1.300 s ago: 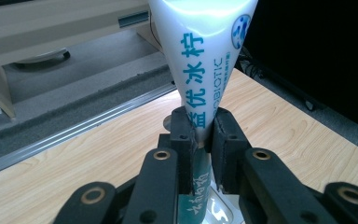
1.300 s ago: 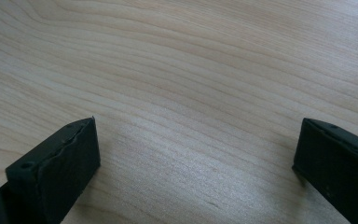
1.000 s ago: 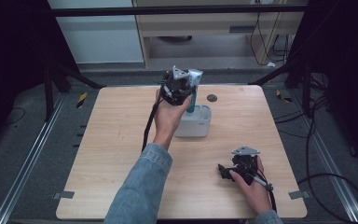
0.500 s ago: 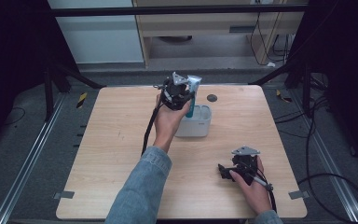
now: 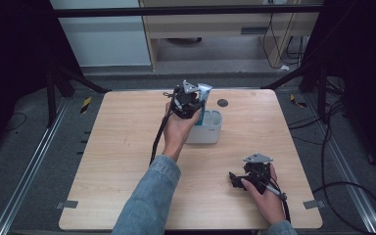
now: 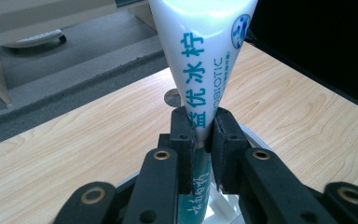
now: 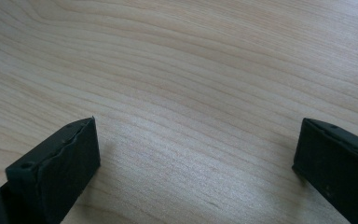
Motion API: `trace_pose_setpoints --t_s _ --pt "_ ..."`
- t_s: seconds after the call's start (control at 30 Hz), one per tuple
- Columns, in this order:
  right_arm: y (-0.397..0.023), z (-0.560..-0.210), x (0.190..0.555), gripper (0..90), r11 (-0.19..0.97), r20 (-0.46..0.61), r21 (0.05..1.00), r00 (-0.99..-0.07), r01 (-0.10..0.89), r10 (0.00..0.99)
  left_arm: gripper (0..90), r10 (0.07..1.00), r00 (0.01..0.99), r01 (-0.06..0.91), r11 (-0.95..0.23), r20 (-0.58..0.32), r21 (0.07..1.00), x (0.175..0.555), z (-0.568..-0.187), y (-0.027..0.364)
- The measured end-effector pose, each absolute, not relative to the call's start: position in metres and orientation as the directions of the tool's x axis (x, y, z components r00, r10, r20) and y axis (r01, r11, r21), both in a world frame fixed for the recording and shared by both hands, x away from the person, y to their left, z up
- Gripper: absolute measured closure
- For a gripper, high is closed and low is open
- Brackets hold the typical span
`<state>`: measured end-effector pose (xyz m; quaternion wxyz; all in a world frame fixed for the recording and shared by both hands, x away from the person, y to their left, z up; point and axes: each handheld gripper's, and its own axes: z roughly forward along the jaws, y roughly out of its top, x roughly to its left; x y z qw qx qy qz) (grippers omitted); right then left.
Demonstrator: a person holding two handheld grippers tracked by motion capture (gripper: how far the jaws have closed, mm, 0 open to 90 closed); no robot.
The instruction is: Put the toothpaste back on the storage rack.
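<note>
While the left tongs (image 6: 200, 135) pinch a toothpaste tube (image 6: 200, 60) above a white cup (image 5: 209, 128), it stands upright. The right tongs (image 7: 196, 158) rest released on the tabletop (image 5: 117, 161).

- Table (image 5: 127, 147): pale wood-grain top, smooth, matt with a soft sheen in the right gripper view.
- Tube (image 6: 200, 51): white plastic, glossy, smooth; blue printed lettering; lower part teal.
- Left gripper (image 6: 201, 135): black matt plastic jaws, brass-coloured metal rivets; pads faintly ribbed.
- Right gripper (image 7: 193, 172): black jaws, matt, edges slightly rough.
- Bin (image 5: 214, 132): white, smooth, probably plastic; too small in the high view to be sure.
- Sleeve (image 5: 149, 200): blue denim cloth, woven, matt.
- Floor (image 5: 29, 161): dark grey, rough, carpet-like.
</note>
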<state>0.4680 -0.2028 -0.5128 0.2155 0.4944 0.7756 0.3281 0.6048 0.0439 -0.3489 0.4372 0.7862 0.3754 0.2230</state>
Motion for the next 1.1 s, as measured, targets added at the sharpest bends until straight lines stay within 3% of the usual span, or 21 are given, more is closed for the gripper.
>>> trace_pose_setpoints --t_s 1.1 --pt "-0.203 -0.513 0.468 0.4 0.294 -0.007 0.722 -0.418 0.626 0.908 79.9 0.770 0.635 0.408 -0.405 0.064 0.818 0.599 -0.372 0.036"
